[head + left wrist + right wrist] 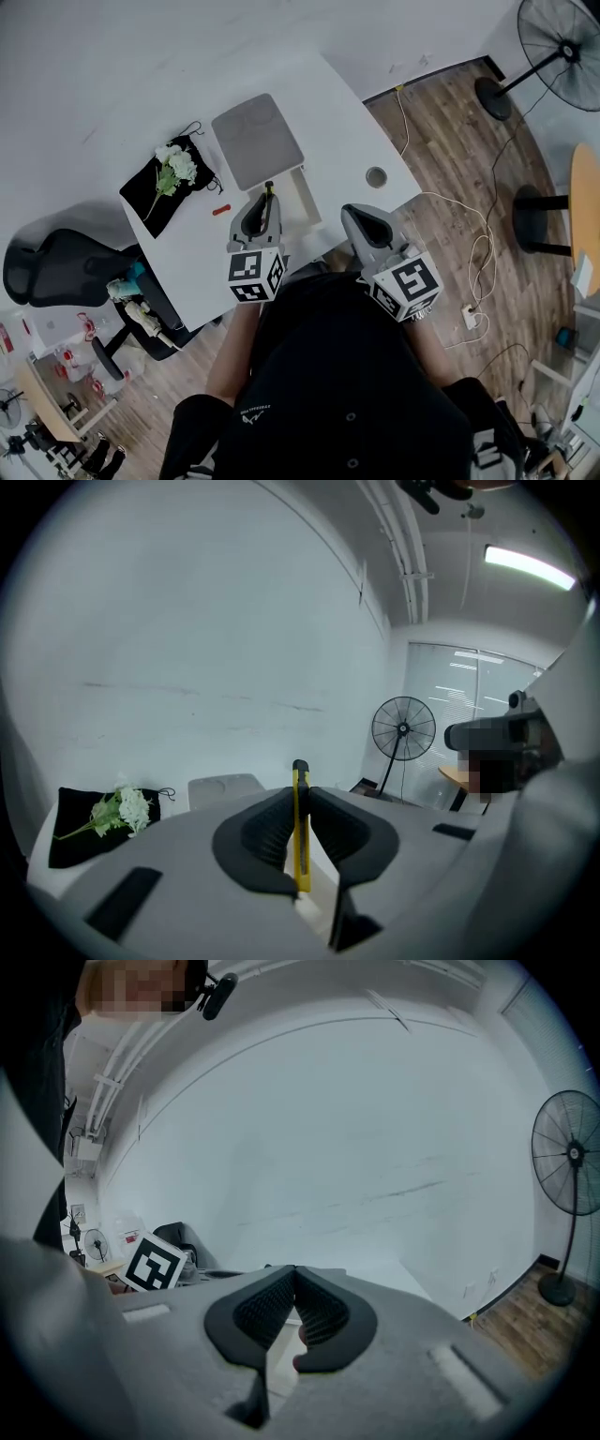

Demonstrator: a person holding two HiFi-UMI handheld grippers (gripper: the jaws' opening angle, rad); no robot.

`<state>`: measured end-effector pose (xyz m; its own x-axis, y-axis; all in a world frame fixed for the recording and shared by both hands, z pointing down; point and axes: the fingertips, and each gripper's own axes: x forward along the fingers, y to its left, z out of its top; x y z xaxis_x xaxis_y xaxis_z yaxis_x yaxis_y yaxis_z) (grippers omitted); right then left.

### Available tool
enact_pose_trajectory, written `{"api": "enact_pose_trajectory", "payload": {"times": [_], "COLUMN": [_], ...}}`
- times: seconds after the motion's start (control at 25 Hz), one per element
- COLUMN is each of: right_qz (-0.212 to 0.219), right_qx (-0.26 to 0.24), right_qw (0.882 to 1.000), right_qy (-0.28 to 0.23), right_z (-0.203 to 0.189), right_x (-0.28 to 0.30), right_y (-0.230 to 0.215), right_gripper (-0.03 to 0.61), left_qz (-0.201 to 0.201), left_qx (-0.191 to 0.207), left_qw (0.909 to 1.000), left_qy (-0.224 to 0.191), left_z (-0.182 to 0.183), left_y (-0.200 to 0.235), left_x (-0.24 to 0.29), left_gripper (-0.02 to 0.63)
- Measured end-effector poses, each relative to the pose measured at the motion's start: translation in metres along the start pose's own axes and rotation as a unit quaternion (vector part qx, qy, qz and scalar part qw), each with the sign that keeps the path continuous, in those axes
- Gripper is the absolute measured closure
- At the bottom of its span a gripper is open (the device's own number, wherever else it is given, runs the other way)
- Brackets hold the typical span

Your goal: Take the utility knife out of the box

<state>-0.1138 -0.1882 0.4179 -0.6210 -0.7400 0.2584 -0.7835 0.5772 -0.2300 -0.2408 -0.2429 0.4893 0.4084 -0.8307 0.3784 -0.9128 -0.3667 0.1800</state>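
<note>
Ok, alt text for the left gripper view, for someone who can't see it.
The left gripper clamps a yellow utility knife between its jaws, against a white wall. Flowers on a black cloth lie at left; a standing fan at right.

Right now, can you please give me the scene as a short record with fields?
left gripper: shut on the utility knife
right gripper: shut, nothing held
utility knife: yellow, clamped between the pads, held above the box
box: white, open, near the table edge
also on table: black cloth with white flowers, small red item
</note>
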Motion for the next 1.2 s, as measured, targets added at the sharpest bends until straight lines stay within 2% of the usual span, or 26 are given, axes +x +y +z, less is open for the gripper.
{"api": "enact_pose_trajectory", "payload": {"times": [0.52, 0.92, 1.2], "right_qz": [0.041, 0.062, 0.066], "right_qx": [0.004, 0.005, -0.011], "right_qw": [0.999, 0.998, 0.998], "right_qy": [-0.009, -0.010, -0.016], "right_z": [0.007, 0.003, 0.008], "right_x": [0.011, 0.007, 0.000], "right_y": [0.016, 0.026, 0.029], "right_gripper": [0.574, 0.574, 0.574], "left_qz": [-0.005, 0.019, 0.017], "left_qx": [0.030, 0.017, 0.019], "left_qw": [0.9964, 0.9957, 0.9941], "left_qy": [-0.078, -0.089, -0.106], "left_z": [0.056, 0.035, 0.041], "left_y": [-0.021, -0.021, -0.030], "left_x": [-0.058, -0.091, -0.091], "left_gripper": [0.560, 0.560, 0.560]}}
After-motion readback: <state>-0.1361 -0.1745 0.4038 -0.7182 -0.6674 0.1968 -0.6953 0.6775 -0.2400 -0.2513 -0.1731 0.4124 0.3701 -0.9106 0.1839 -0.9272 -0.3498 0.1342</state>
